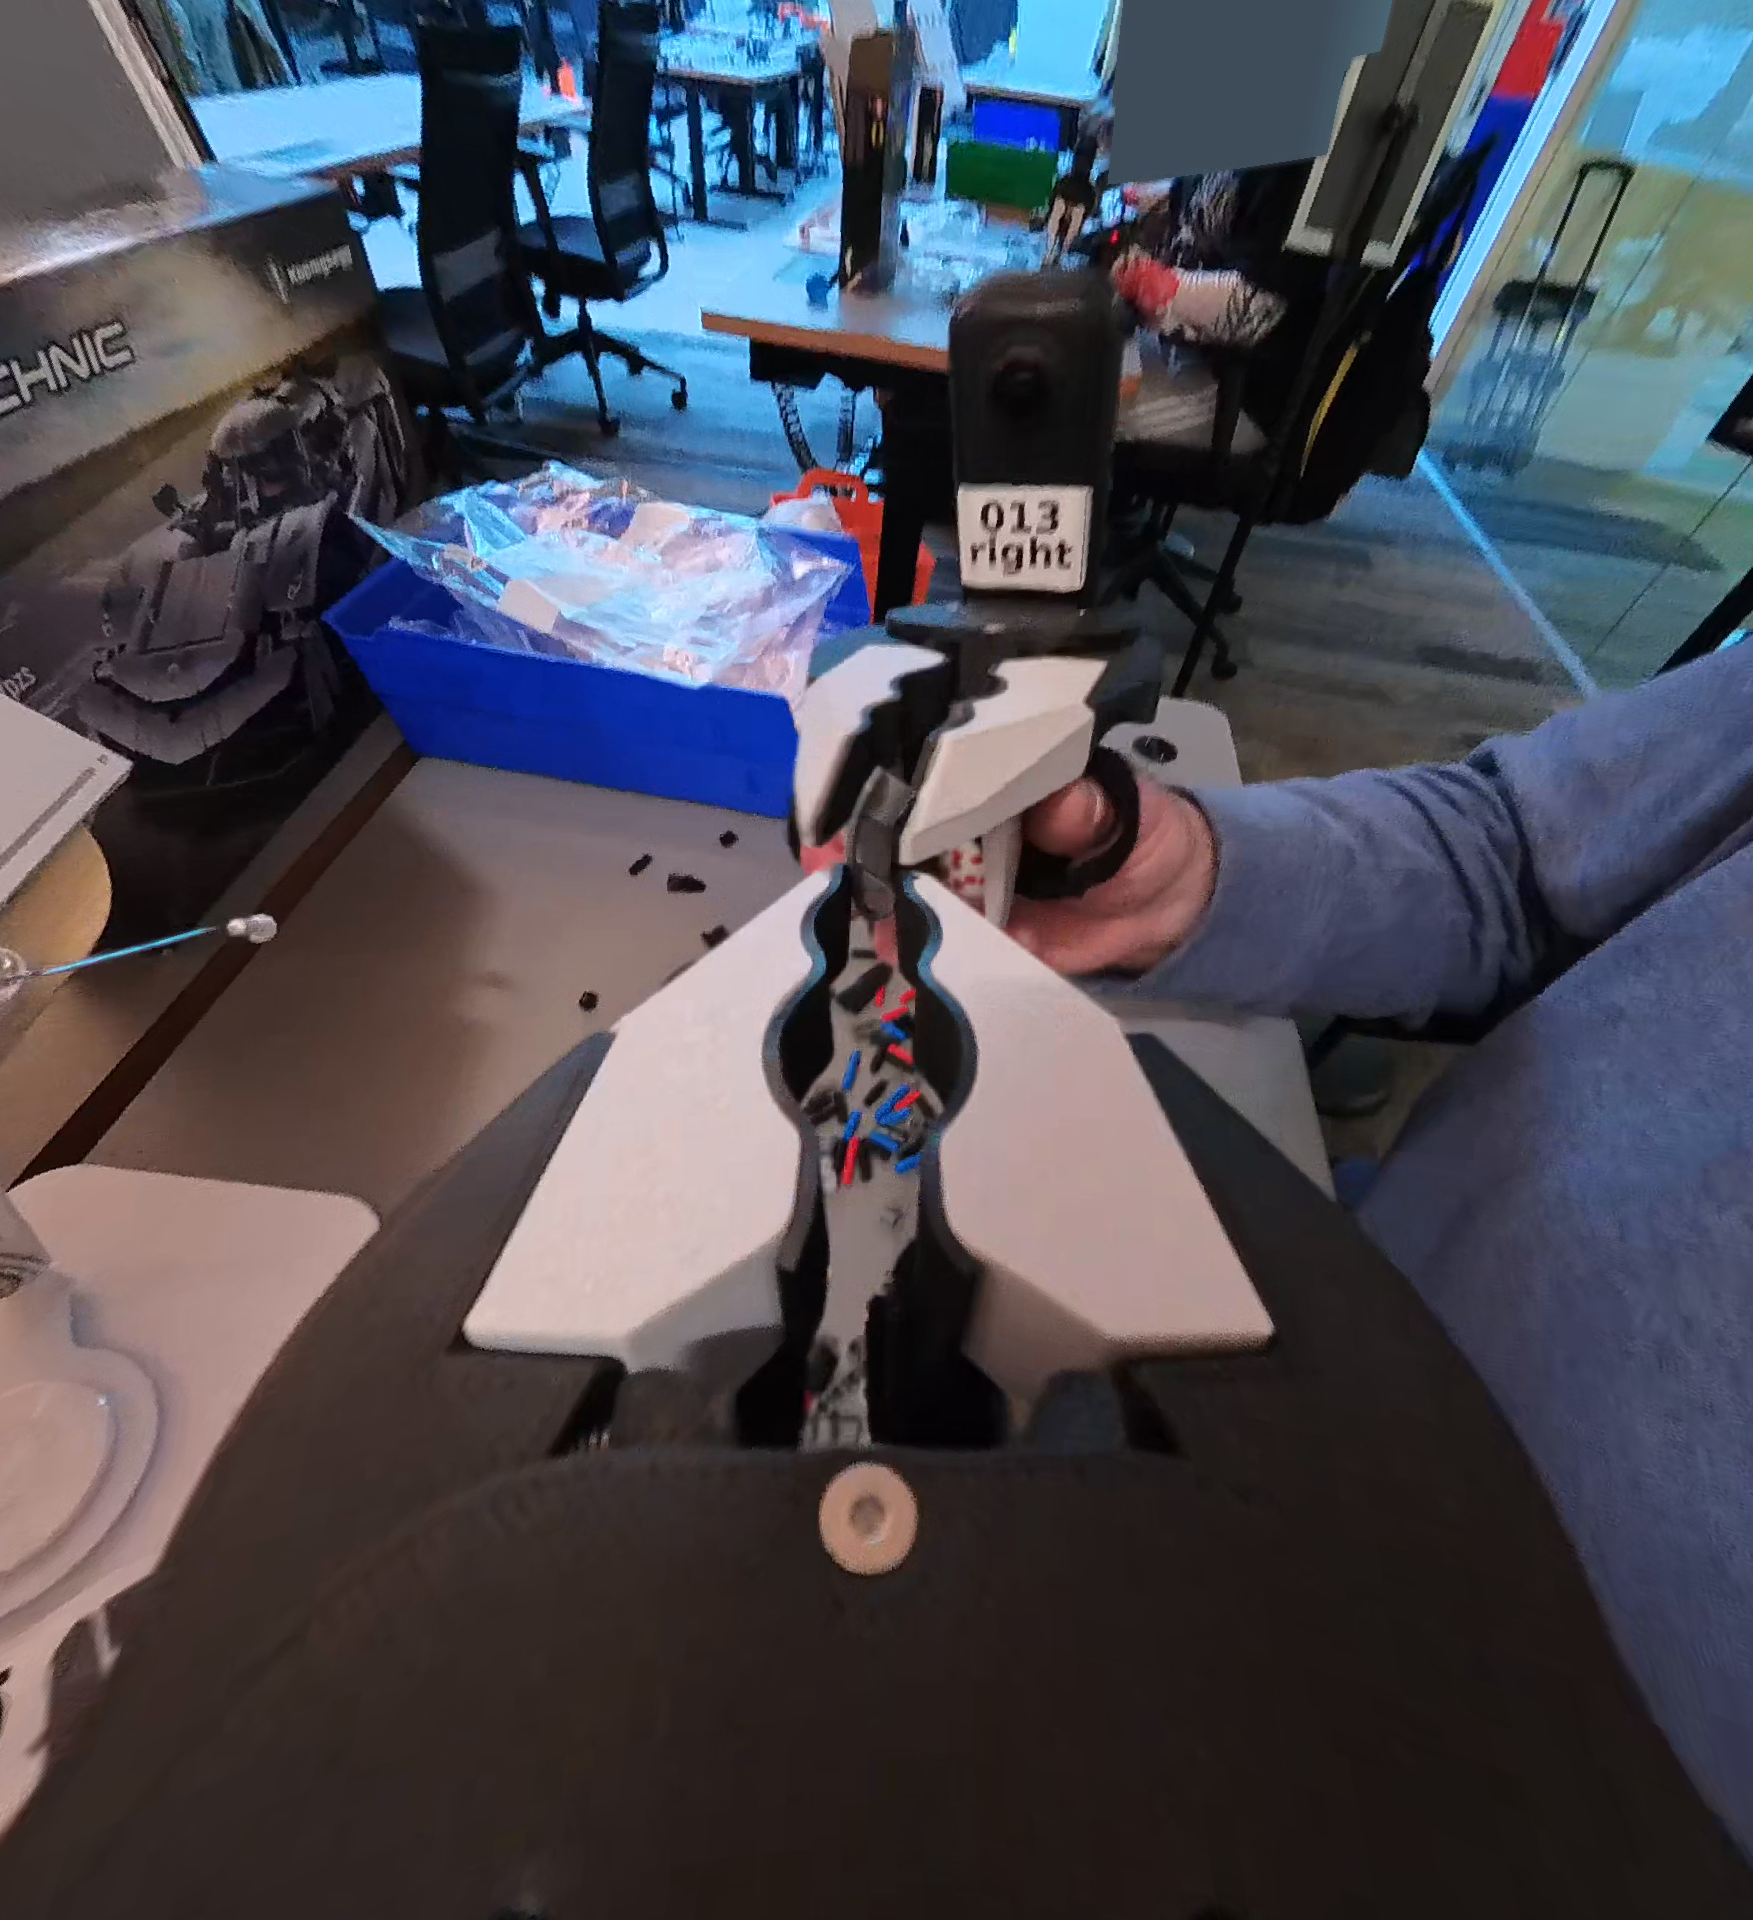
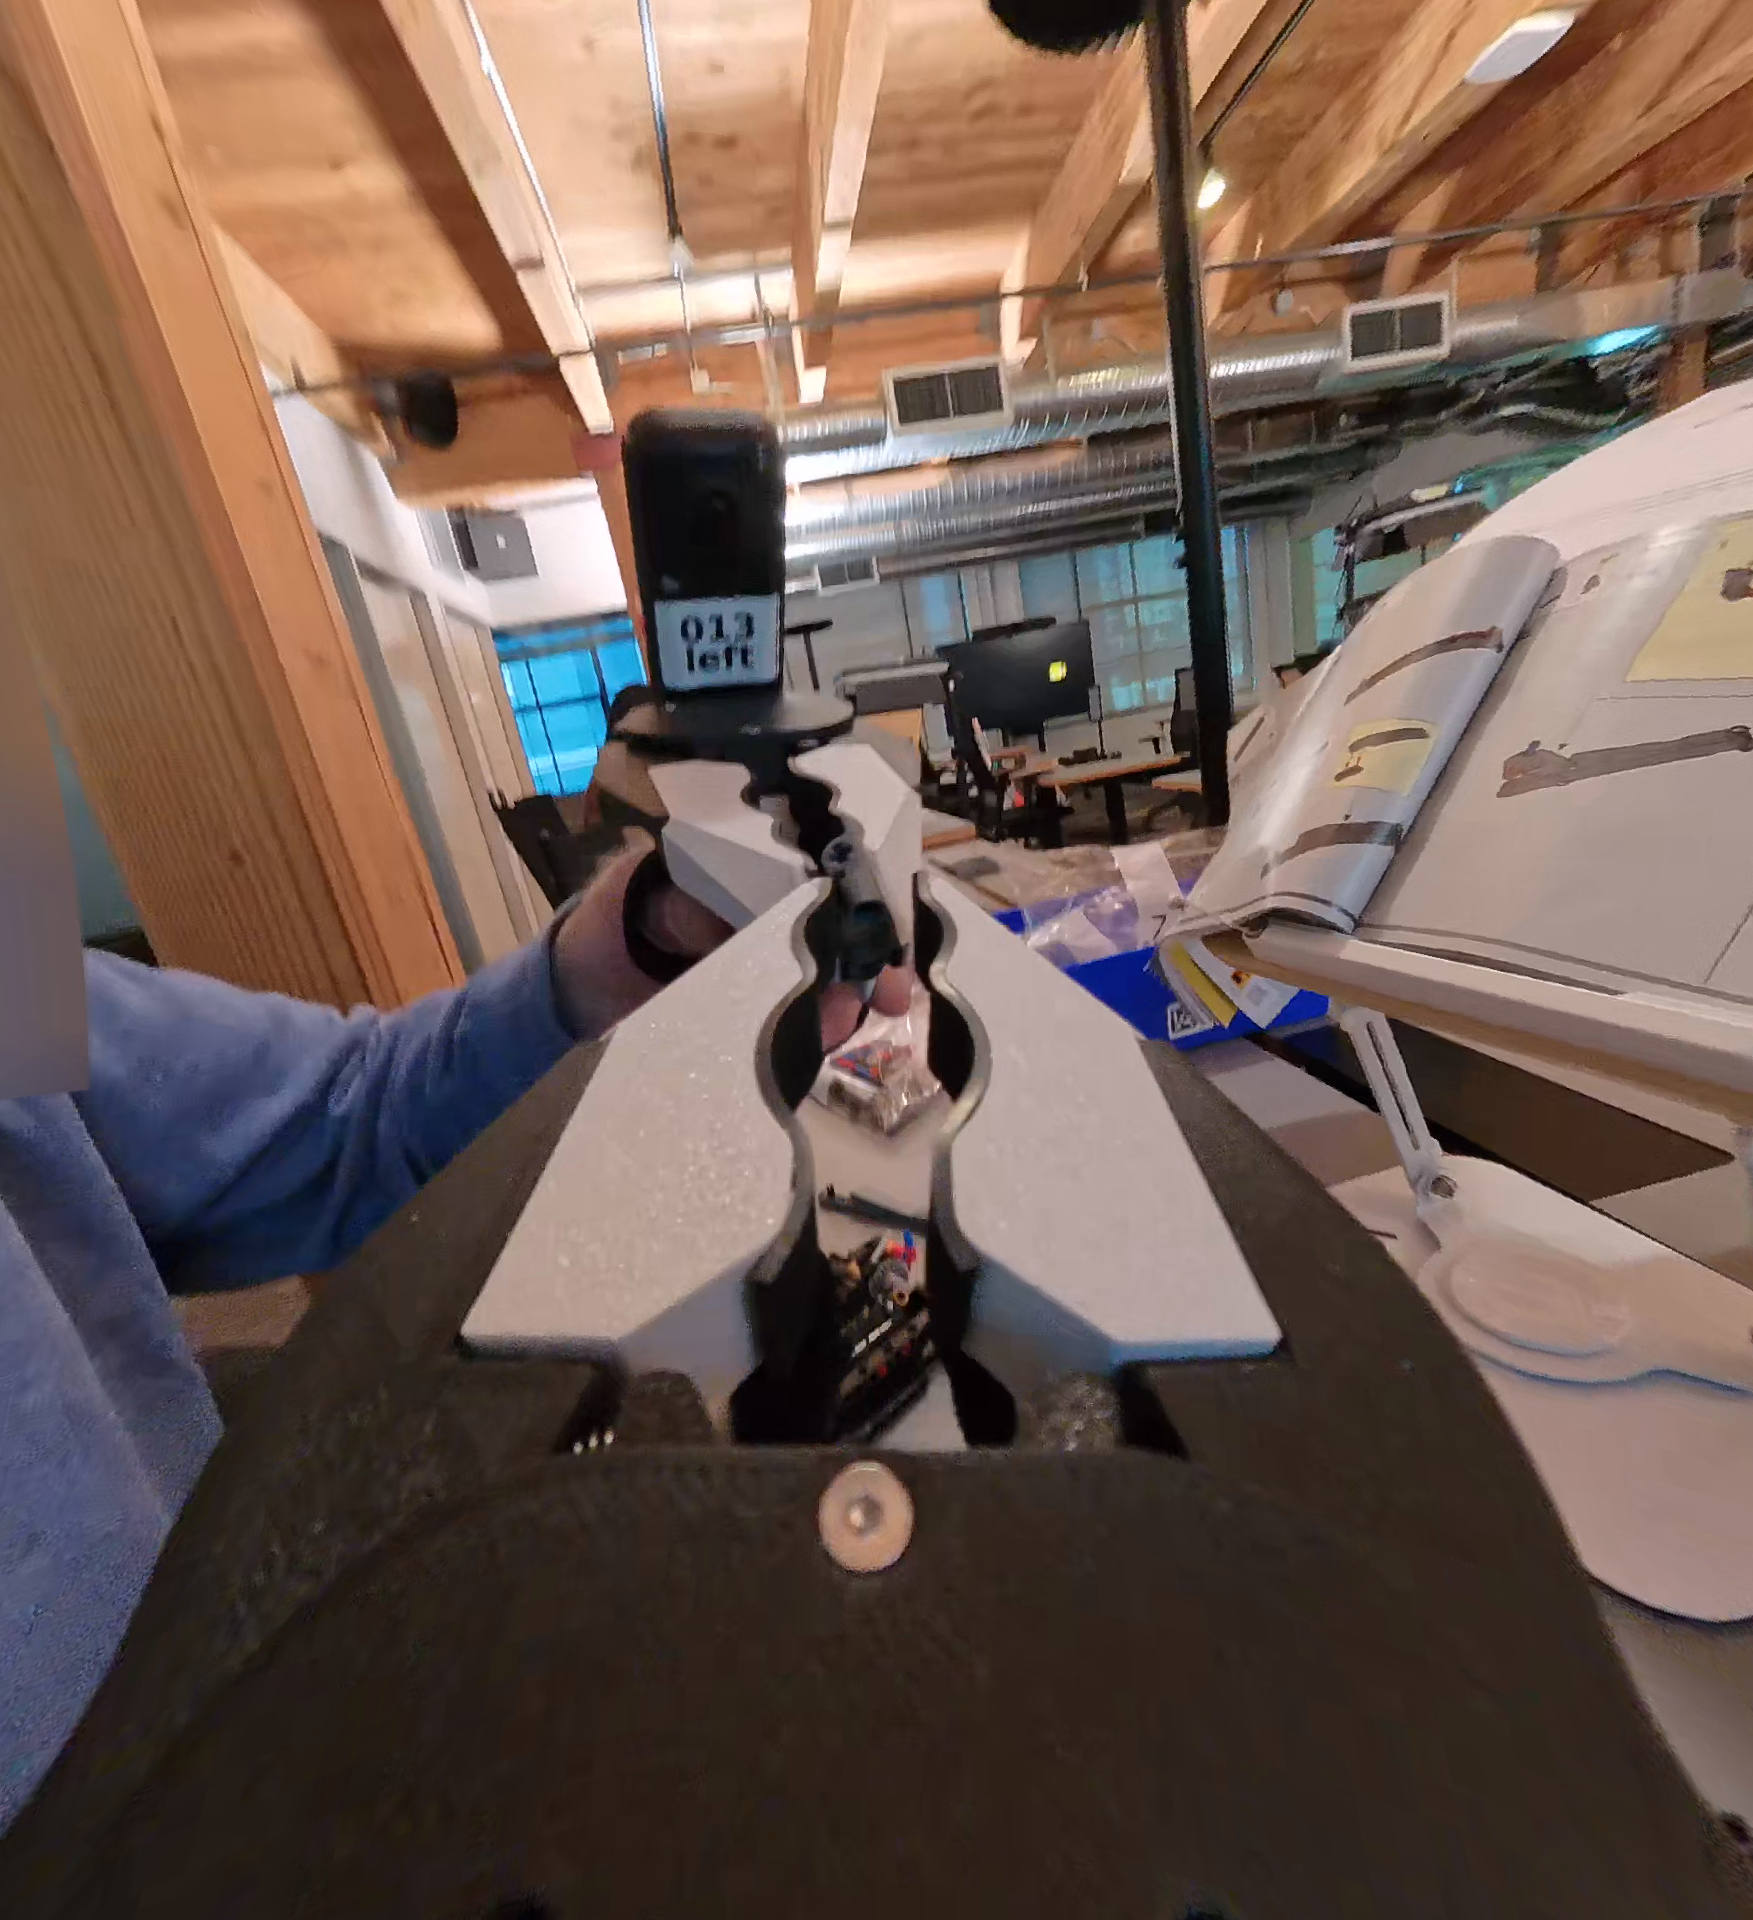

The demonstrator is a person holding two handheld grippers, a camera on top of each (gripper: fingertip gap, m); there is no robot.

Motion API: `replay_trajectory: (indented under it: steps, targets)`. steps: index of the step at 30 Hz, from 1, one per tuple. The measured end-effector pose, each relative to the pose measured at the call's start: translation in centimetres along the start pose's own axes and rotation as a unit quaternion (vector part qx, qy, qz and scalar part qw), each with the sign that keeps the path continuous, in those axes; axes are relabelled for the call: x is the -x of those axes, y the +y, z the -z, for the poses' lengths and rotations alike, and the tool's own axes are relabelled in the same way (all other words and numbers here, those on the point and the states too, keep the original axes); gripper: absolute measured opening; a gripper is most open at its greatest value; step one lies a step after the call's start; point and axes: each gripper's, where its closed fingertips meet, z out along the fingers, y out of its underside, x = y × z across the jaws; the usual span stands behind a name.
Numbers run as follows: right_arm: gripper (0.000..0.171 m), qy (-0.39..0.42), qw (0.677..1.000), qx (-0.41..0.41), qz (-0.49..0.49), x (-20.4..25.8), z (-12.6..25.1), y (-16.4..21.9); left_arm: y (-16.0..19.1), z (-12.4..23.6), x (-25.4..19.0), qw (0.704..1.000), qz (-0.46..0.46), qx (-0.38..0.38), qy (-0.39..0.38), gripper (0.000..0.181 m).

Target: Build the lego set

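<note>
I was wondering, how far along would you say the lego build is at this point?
Early, it seems. Done: bags are opened, with loose blue, red and black pins spread on the table and the instruction booklet open on its stand. In hand: the left gripper and right gripper meet tip to tip on a small dark piece. Left: nearly everything; unopened bags fill the blue bin.

The right hand-held gripper (image 2: 870,914) points forward, its white fingers (image 2: 1048,1122) nearly closed around a small dark lego piece (image 2: 856,925). Facing it tip to tip, the left hand-held gripper (image 2: 830,831) grips the same piece, held by a hand (image 2: 643,935) in a blue sleeve (image 2: 259,1122). An open instruction booklet (image 2: 1537,727) rests on a white stand (image 2: 1620,1382) at right. Loose small parts (image 2: 877,1086) lie on the bench (image 2: 1298,1101) below.
</note>
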Motion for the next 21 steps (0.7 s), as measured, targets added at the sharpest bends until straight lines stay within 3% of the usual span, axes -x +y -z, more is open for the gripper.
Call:
replay_trajectory:
  steps: [6,14,21]
  targets:
    - [0.006,0.003,0.999,0.048,0.015,0.1,-0.2,1.0,1.1,0.3,0.1,0.998,-0.007,0.067,0.0,0.005]
    - [0.004,-0.001,0.998,-0.019,-0.066,-0.7,0.1,0.2,0.5,0.2,0.4,1.0,-0.005,0.021,-0.015,0.014]
    - [0.004,-0.001,0.999,-0.011,-0.052,-0.4,0.0,0.2,-0.7,0.8,0.7,1.0,-0.008,-0.02,-0.021,0.013]
